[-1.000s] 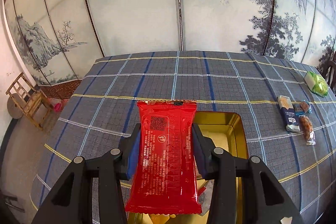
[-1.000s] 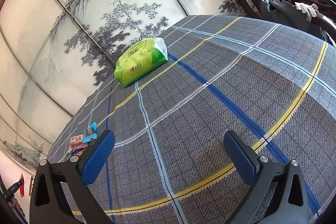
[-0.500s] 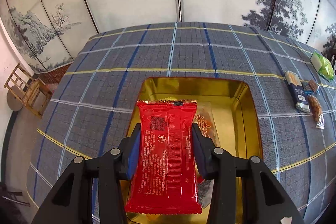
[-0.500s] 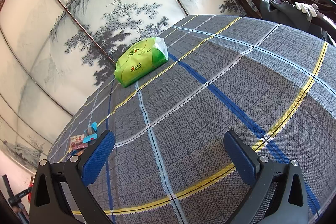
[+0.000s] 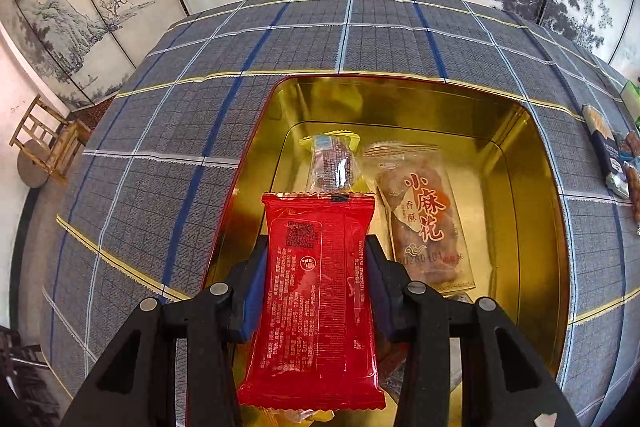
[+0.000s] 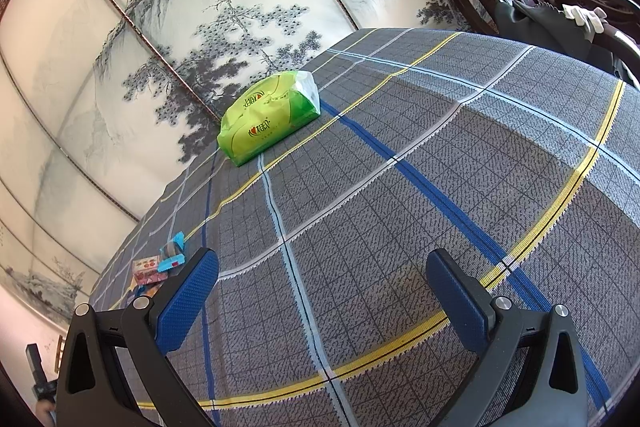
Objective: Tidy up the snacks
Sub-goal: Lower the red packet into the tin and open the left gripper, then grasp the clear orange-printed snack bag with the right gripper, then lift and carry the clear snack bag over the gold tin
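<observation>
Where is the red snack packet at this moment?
In the left wrist view, the red snack packet is held in the left claw, over the near part of the gold tin, just before two clear-wrapped snacks lying inside.

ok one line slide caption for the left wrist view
Left gripper holds a red snack packet over a gold tin that already contains two wrapped snacks.

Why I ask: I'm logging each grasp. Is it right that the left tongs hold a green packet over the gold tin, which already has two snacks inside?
Not quite: the packet is red, not green. The left wrist view shows the left tongs clamped on it above the gold tin, where two wrapped snacks already lie.
</observation>
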The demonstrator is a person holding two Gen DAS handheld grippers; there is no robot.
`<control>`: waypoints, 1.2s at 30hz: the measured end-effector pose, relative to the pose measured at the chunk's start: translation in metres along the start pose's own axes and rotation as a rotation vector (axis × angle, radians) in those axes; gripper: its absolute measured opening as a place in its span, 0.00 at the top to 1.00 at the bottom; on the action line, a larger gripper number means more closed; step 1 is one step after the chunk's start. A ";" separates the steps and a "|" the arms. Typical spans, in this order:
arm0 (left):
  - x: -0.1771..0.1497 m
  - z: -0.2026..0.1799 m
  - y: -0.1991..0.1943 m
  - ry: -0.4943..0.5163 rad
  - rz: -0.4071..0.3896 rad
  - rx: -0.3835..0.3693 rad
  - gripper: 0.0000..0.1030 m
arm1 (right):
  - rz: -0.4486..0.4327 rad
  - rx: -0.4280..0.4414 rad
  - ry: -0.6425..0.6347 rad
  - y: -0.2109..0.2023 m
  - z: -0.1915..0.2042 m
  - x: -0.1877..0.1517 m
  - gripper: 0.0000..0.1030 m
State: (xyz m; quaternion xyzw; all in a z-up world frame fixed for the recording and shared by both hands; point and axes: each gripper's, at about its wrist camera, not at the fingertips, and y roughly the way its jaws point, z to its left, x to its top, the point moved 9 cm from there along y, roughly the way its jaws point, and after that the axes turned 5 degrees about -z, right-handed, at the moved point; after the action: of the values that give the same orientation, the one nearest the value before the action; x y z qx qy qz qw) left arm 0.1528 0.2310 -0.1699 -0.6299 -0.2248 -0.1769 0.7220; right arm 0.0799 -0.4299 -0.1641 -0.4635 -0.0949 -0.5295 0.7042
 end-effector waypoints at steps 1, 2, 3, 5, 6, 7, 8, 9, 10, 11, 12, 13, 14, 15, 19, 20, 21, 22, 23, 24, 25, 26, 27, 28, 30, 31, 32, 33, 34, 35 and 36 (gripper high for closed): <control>-0.001 0.000 0.001 -0.014 0.005 -0.019 0.59 | 0.001 -0.001 -0.002 0.000 0.000 0.000 0.00; -0.001 0.000 0.002 -0.019 0.011 -0.030 0.55 | 0.002 -0.002 -0.004 0.001 0.000 -0.001 0.00; -0.002 0.001 0.002 -0.025 0.008 -0.040 0.54 | 0.002 -0.003 -0.004 0.001 0.000 -0.001 0.00; -0.003 0.003 -0.003 -0.045 -0.017 -0.058 0.51 | 0.005 -0.014 -0.013 0.002 0.000 -0.002 0.00; -0.003 0.002 -0.007 -0.054 -0.033 -0.076 0.47 | 0.010 -0.025 -0.025 0.004 0.001 -0.003 0.00; -0.003 0.001 -0.014 -0.058 -0.054 -0.098 0.41 | 0.016 -0.041 -0.039 0.006 0.002 -0.004 0.00; -0.004 0.002 -0.023 -0.054 -0.084 -0.108 0.31 | 0.025 -0.061 -0.061 0.008 0.004 -0.005 0.00; -0.005 0.004 -0.034 -0.049 -0.120 -0.098 0.29 | 0.042 -0.092 -0.095 0.010 0.006 -0.007 0.00; -0.006 0.006 -0.050 -0.049 -0.172 -0.099 0.28 | 0.067 -0.129 -0.129 0.012 0.009 -0.010 0.00; -0.009 0.006 -0.066 -0.048 -0.224 -0.124 0.25 | 0.081 -0.142 -0.151 0.010 0.016 -0.013 0.00; -0.014 0.006 -0.082 -0.043 -0.269 -0.148 0.20 | 0.079 -0.121 -0.164 0.006 0.028 -0.014 0.00; -0.020 0.007 -0.098 -0.039 -0.308 -0.155 0.18 | 0.076 -0.091 -0.180 0.002 0.043 -0.017 0.00; -0.028 0.009 -0.113 -0.039 -0.347 -0.158 0.15 | 0.084 -0.068 -0.212 0.000 0.061 -0.022 0.00; -0.037 0.010 -0.127 -0.043 -0.382 -0.171 0.13 | 0.104 -0.054 -0.260 0.000 0.080 -0.030 0.00; -0.081 0.007 -0.160 -0.065 -0.426 -0.246 0.12 | 0.194 0.022 -0.514 0.014 0.168 -0.080 0.00; -0.090 0.004 -0.164 -0.070 -0.428 -0.258 0.12 | 0.204 0.028 -0.567 0.018 0.186 -0.093 0.00; -0.100 0.002 -0.167 -0.072 -0.427 -0.270 0.12 | 0.216 0.032 -0.606 0.024 0.201 -0.105 0.00; -0.111 -0.001 -0.168 -0.074 -0.419 -0.277 0.12 | 0.221 0.030 -0.629 0.030 0.215 -0.113 0.01; -0.122 -0.003 -0.169 -0.076 -0.409 -0.286 0.12 | 0.222 0.031 -0.637 0.037 0.225 -0.119 0.02; -0.133 -0.005 -0.170 -0.078 -0.400 -0.295 0.12 | 0.226 0.032 -0.635 0.044 0.233 -0.123 0.06; -0.142 -0.006 -0.170 -0.080 -0.390 -0.302 0.12 | 0.237 0.025 -0.629 0.052 0.238 -0.125 0.11; -0.151 -0.007 -0.172 -0.085 -0.383 -0.311 0.12 | 0.255 -0.001 -0.625 0.062 0.240 -0.127 0.24; -0.158 -0.007 -0.174 -0.091 -0.382 -0.319 0.12 | 0.287 -0.016 -0.617 0.072 0.240 -0.130 0.38; -0.164 -0.006 -0.176 -0.099 -0.384 -0.322 0.12 | 0.320 -0.011 -0.605 0.080 0.241 -0.134 0.42; -0.174 -0.007 -0.178 -0.106 -0.373 -0.337 0.12 | 0.333 -0.014 -0.627 0.090 0.242 -0.138 0.54; -0.176 -0.008 -0.179 -0.112 -0.369 -0.350 0.12 | 0.340 -0.032 -0.650 0.094 0.240 -0.141 0.58; -0.176 -0.007 -0.182 -0.117 -0.374 -0.354 0.12 | 0.314 -0.040 -0.675 0.092 0.240 -0.140 0.61; -0.176 -0.007 -0.185 -0.117 -0.382 -0.357 0.13 | 0.307 -0.029 -0.675 0.089 0.241 -0.140 0.61; -0.175 -0.006 -0.189 -0.117 -0.392 -0.361 0.13 | 0.300 -0.022 -0.676 0.085 0.241 -0.141 0.61; -0.173 -0.004 -0.193 -0.120 -0.407 -0.362 0.13 | 0.289 -0.028 -0.704 0.081 0.241 -0.143 0.61; -0.171 -0.002 -0.196 -0.124 -0.423 -0.359 0.13 | 0.266 -0.045 -0.751 0.074 0.242 -0.144 0.61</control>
State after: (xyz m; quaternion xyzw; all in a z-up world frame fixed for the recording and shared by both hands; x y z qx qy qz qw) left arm -0.0955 0.1965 -0.1004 -0.6963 -0.3601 -0.3218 0.5310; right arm 0.1676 -0.1523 -0.1612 -0.6484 -0.2733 -0.2294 0.6725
